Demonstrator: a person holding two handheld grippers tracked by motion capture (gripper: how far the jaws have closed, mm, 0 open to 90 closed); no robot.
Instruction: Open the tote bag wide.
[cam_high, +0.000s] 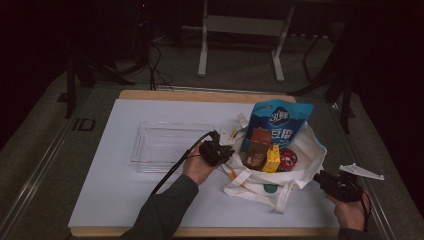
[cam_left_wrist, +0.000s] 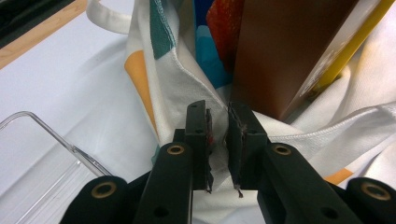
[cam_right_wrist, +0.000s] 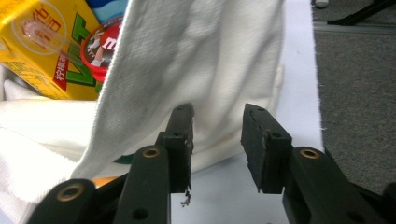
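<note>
A white tote bag (cam_high: 307, 150) lies open on the white mat, holding a blue pouch (cam_high: 280, 120), a brown box (cam_high: 257, 147), a yellow drink carton (cam_high: 272, 159) and a red-lidded tub (cam_high: 288, 159). My left gripper (cam_high: 227, 144) is at the bag's left rim. In the left gripper view its jaws (cam_left_wrist: 217, 135) are pinched on a fold of the bag cloth (cam_left_wrist: 177, 84), just in front of the brown box (cam_left_wrist: 280, 56). My right gripper (cam_high: 322, 177) is off the bag's right side. It stands open (cam_right_wrist: 217, 135), with the bag wall (cam_right_wrist: 196, 56) hanging just beyond its fingertips.
A clear plastic tray (cam_high: 150, 150) sits on the mat to the left of the bag, close behind my left hand. The mat (cam_high: 120, 200) covers a wooden tabletop. Grey floor and a white stand's legs (cam_high: 202, 60) lie beyond the far edge.
</note>
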